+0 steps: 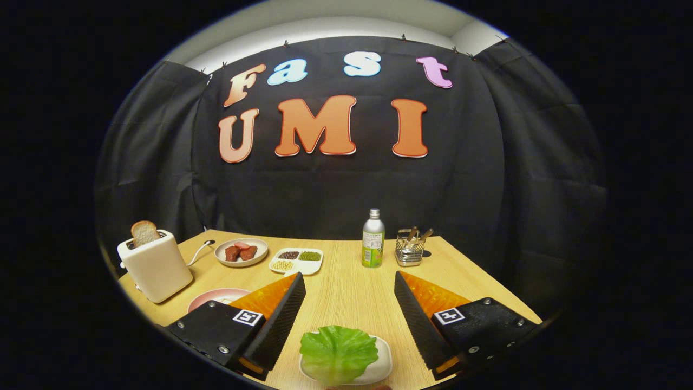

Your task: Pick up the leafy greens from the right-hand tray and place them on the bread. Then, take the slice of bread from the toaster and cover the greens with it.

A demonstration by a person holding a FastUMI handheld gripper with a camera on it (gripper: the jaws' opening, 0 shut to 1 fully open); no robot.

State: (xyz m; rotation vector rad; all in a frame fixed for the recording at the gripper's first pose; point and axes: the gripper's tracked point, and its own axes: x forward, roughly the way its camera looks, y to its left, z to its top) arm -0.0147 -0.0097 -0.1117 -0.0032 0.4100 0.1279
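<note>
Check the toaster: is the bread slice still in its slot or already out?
In. The bread slice stands upright, poking out of the toaster top. The gripper is open, with the leafy greens between its fingers.

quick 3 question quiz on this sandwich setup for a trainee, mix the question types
1. True or false: the gripper is shut on the leafy greens.
2. Where is the slice of bread? A) in the toaster B) on the meat plate C) beside the bottle
3. Fill in: the greens lie on a small white ____, between the open fingers.

Key: 1 false; 2 A; 3 tray
</note>
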